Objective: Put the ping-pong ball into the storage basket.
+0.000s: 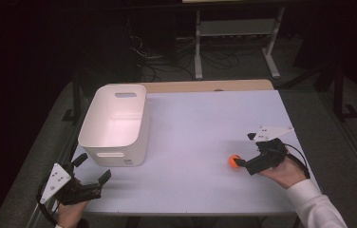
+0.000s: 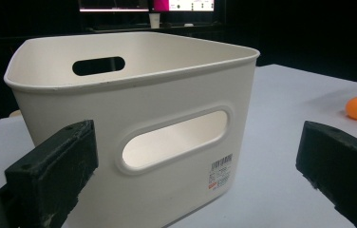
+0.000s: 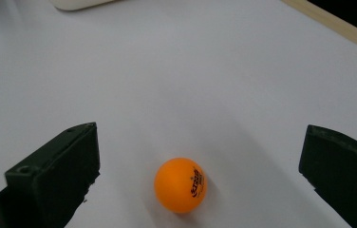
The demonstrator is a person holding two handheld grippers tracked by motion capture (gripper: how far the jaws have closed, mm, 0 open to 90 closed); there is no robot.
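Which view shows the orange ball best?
The right gripper view: the orange ball sits close, its printed logo visible. The high view shows it small by the right gripper; the left gripper view shows it far off.

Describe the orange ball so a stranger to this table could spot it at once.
Start at the white rectangular tabletop and go to its near right part, far from the white plastic bin with cut-out handles on the left. There a small glossy orange table-tennis ball lies between the open black jaws of the right gripper. It is the table's one round, brightly coloured thing, with dark print on its side.
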